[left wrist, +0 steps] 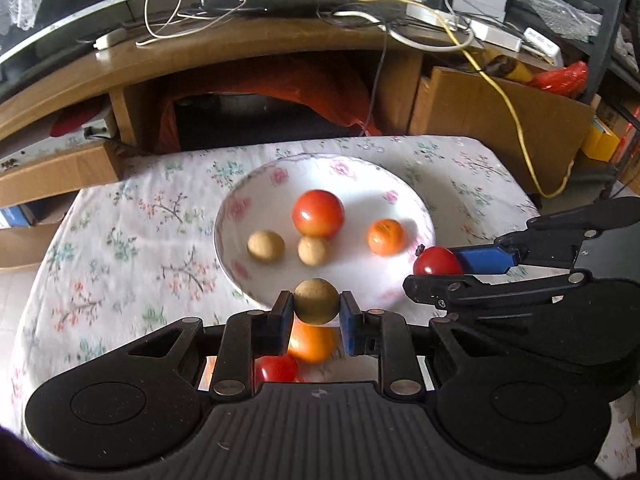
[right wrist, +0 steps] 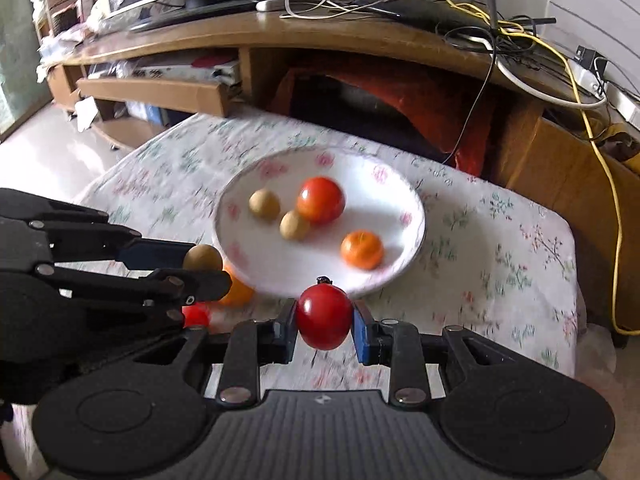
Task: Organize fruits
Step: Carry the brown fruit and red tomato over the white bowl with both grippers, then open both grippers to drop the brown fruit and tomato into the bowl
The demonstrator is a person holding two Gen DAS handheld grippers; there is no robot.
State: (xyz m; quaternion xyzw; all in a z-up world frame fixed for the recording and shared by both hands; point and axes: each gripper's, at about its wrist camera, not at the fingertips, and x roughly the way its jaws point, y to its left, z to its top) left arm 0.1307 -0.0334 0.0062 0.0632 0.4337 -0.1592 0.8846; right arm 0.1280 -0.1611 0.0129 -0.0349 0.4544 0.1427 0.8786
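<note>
Brown and round, a small longan-like fruit sits clenched between the blue pads of my left tongs, lifted just short of the plate's near rim. My right tongs grip a red tomato the same way, also at the near edge of the plate and beside the left pair.

Under my left tongs, on the flowered cloth of the desk, lie one orange and one small red tomato, both partly hidden by the tongs.

Beyond them the white plate with pink flowers holds four fruits: one large red tomato near the middle, two small brown fruits, one apart to its left and one touching its near side, and one small orange well to the right.

So I count three brown fruits, three tomatoes and two oranges.

Farther back, a wooden TV bench carries a tangle of cables, a yellow one among them, and white power strips.
</note>
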